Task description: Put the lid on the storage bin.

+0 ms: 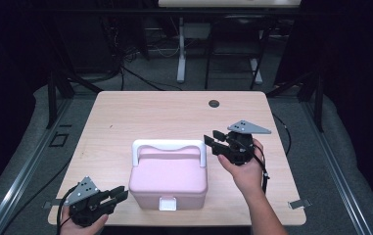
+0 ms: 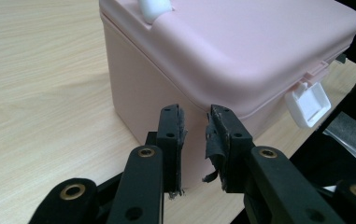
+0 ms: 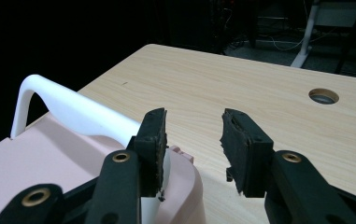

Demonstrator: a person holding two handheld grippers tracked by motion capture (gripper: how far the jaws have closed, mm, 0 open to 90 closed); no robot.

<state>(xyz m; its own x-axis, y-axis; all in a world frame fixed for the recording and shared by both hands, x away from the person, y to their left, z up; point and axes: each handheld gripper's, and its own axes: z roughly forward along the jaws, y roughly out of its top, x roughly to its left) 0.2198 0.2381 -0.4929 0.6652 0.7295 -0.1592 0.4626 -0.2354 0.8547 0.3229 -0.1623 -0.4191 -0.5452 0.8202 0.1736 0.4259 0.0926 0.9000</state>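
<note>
A pink lidded box (image 1: 167,178) with a white carry handle (image 1: 168,145) and a white front latch (image 1: 167,203) stands near the front middle of the wooden table (image 1: 125,117). My left gripper (image 1: 119,195) is low at the box's left front corner. In the left gripper view its jaws (image 2: 195,121) stand a little apart, empty, pointing at the box's side wall (image 2: 138,88) just short of it; the latch (image 2: 308,105) is off to the right. My right gripper (image 1: 212,139) is open beside the handle's right end. In the right gripper view (image 3: 192,126) nothing lies between its jaws, and the handle (image 3: 68,105) runs by the left one.
A round cable hole (image 1: 214,103) sits in the table's far middle, also ahead of the right gripper (image 3: 323,96). A metal clip (image 1: 299,203) is at the front right edge. Beyond the table lie dark floor, cables and a white desk leg (image 1: 180,54).
</note>
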